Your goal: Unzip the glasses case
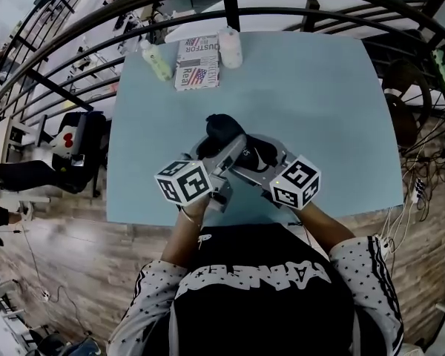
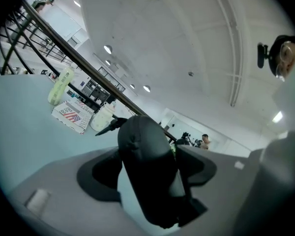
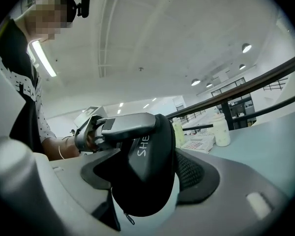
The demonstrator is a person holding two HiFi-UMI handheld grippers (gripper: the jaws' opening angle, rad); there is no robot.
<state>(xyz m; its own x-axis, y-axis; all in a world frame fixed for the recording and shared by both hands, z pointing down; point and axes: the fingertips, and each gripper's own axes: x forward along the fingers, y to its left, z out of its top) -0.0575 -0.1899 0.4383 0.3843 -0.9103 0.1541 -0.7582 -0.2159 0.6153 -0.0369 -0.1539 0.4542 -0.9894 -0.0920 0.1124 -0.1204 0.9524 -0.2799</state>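
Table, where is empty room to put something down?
Bare: the table right of the glasses case, and left of it, nearer than the green bottle. Crowded: the far edge, with that bottle, the printed packet and the white bottle.

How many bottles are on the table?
2. The green bottle is near the table's far edge, left of the flag-printed packet. The white bottle is just right of that packet. None looks hidden.
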